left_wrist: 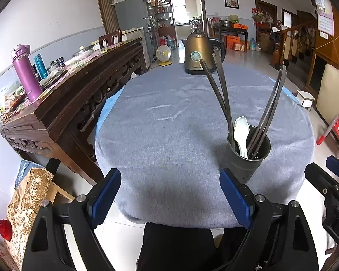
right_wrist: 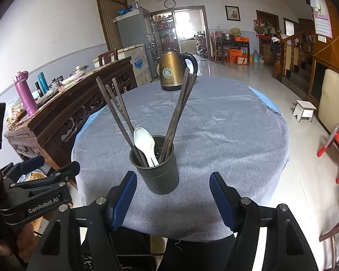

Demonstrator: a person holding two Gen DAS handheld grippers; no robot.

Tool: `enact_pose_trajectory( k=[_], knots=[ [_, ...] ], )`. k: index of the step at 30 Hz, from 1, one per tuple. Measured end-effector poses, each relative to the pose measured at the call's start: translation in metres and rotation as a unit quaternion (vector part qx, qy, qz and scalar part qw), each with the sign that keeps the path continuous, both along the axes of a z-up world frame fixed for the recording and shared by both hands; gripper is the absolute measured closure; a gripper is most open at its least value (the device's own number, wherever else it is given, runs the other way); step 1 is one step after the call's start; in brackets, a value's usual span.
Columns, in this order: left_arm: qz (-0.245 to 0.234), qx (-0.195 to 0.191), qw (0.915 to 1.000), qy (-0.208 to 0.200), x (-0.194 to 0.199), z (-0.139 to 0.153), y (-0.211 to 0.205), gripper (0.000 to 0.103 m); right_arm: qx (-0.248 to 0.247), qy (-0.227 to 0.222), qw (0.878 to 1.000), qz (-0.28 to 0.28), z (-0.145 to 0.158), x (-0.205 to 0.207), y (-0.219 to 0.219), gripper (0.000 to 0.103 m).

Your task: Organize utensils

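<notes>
Your right hand-held gripper stands with its jaws spread and nothing between them, hovering low over the near edge of the table. Your left hand-held gripper is spread wider, also empty, off to the left of it. Straight ahead of the right one, just beyond its fingertips, sits the dark utensil holder, upright on the grey cloth; from the left one it lies ahead and to the right.

In the holder the chopsticks lean out in two bundles, one left and one right, with the white spoons between them. That splay is your main risk: come in high and a finger clips the long sticks, levering the holder over, since it looks light and top-heavy. The cloth may also slide or bunch if you push instead of pinching. The two grippers are close together, so a sideways reach could knock one against the other. Well beyond the holder, the brass kettle is clear of any likely move.
</notes>
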State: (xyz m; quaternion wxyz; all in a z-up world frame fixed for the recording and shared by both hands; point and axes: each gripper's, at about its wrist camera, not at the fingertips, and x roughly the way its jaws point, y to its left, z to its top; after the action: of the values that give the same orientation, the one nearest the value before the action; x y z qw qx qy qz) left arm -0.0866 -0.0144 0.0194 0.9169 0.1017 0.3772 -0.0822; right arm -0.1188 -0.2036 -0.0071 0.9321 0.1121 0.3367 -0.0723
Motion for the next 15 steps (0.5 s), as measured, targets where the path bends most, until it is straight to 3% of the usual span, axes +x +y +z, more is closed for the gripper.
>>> enact_pose_trajectory(
  k=[15],
  knots=[
    [0.002, -0.003, 0.9999, 0.012, -0.0005, 0.0000, 0.0008, 0.014, 0.005, -0.003, 1.000, -0.002, -0.0003, -0.0013, -0.0029, 0.032]
  ],
)
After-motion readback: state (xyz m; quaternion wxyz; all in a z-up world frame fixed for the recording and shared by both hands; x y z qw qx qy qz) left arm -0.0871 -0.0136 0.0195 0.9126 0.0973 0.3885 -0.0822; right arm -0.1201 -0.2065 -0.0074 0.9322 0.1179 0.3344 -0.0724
